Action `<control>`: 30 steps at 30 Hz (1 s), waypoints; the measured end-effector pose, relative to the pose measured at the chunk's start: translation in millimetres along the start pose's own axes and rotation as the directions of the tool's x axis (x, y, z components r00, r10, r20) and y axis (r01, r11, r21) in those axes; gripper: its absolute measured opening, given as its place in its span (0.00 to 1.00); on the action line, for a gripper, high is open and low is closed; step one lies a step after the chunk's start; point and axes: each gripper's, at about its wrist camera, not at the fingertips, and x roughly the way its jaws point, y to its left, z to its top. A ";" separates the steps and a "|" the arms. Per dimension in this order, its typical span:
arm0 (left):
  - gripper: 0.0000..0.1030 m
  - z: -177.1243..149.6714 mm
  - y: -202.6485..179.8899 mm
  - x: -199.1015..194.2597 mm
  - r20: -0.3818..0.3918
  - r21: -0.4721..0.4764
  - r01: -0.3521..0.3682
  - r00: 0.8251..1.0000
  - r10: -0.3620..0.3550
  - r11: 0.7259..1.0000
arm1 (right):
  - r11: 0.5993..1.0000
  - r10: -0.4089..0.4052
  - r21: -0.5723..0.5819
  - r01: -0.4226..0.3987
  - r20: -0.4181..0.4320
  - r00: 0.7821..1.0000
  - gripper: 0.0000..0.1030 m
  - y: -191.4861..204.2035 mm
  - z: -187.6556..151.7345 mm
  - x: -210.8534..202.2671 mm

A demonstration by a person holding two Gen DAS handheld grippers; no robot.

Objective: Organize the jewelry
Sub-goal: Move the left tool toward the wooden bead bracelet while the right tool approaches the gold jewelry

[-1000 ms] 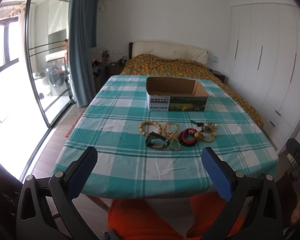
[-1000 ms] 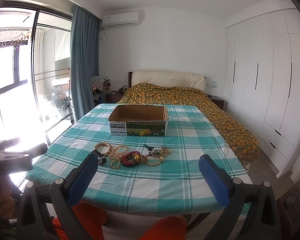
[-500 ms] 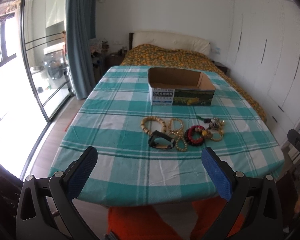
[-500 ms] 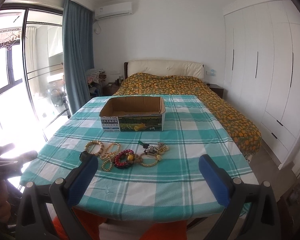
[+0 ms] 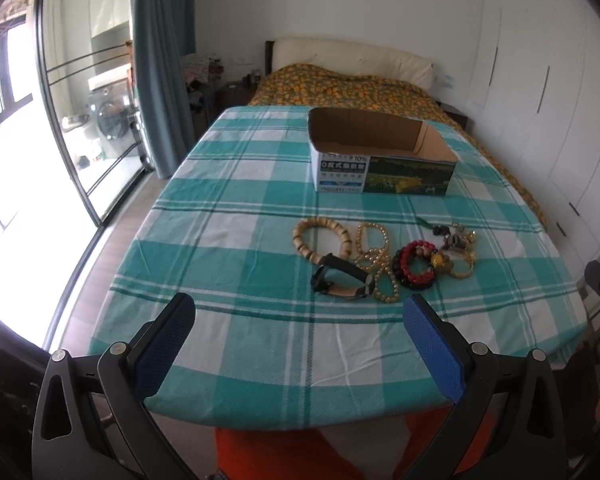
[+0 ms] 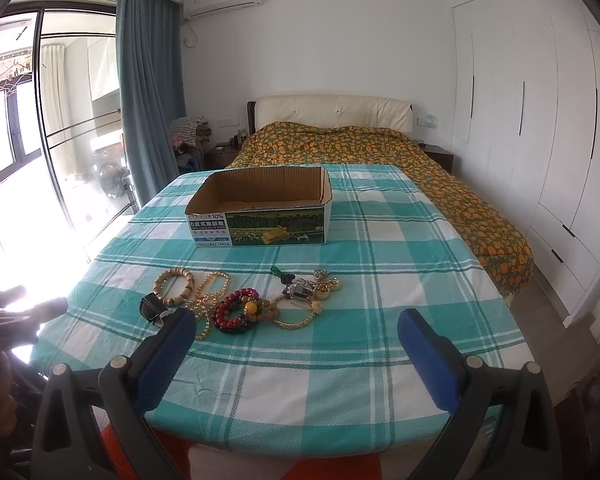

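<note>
Both grippers wide open over a table of jewelry.

The left gripper and right gripper hold nothing, jaws spread at the bottom of each frame. The jewelry pile, beaded bracelets and what may be a watch, lies mid-frame on the checked table, below the open cardboard box.
</note>
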 end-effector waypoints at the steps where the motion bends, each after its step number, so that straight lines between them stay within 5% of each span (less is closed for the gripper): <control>1: 1.00 0.3 1.6 4.1 -0.009 -0.007 0.004 1.000 -0.004 1.000 | 1.000 0.002 -0.001 -0.002 -0.004 1.000 1.00 0.7 -0.4 1.9; 17: 1.00 13.3 21.5 51.7 -0.116 -0.075 0.003 0.993 -0.012 0.997 | 0.999 0.041 0.031 -0.038 -0.074 0.996 1.00 2.4 -9.3 29.5; 30: 1.00 37.2 14.4 77.9 -0.098 -0.027 -0.070 0.993 0.067 0.997 | 0.996 0.034 0.081 -0.029 -0.061 0.998 1.00 -21.5 -5.0 52.2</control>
